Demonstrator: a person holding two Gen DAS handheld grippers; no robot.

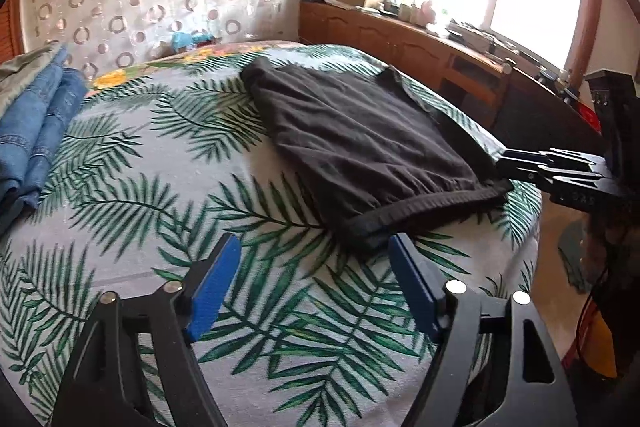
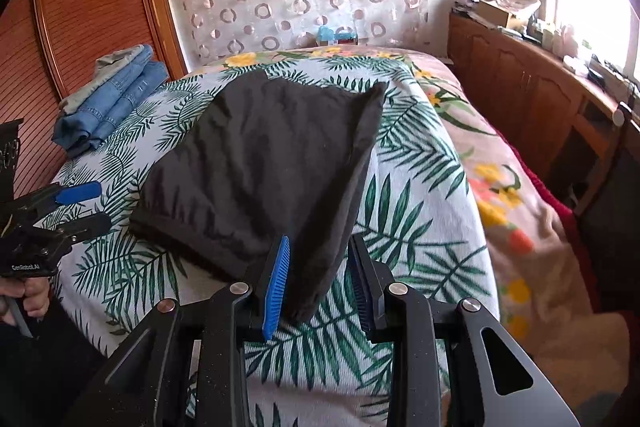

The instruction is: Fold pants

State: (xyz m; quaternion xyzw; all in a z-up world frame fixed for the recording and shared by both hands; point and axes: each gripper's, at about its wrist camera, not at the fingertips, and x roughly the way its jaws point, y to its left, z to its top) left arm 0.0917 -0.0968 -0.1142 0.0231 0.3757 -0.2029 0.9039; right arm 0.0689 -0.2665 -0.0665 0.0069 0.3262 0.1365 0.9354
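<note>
Black pants (image 1: 360,143) lie folded on the leaf-print bedspread (image 1: 168,195), waistband toward me. My left gripper (image 1: 316,279) is open and empty, just short of the waistband's near left corner. In the right wrist view the pants (image 2: 260,163) fill the middle of the bed. My right gripper (image 2: 320,275) stands with its jaws partly open around the near right corner of the pants, the cloth lying between the blue pads without being pinched. The right gripper also shows in the left wrist view (image 1: 532,163), at the waistband's right end. The left gripper shows in the right wrist view (image 2: 86,205), open.
A stack of folded blue jeans (image 1: 36,131) lies at the bed's far left, also in the right wrist view (image 2: 112,103). A wooden sideboard (image 1: 420,43) with clutter runs under the window on the right. A wooden wardrobe (image 2: 80,11) stands on the left. A floral blanket (image 2: 508,187) covers the bed's right side.
</note>
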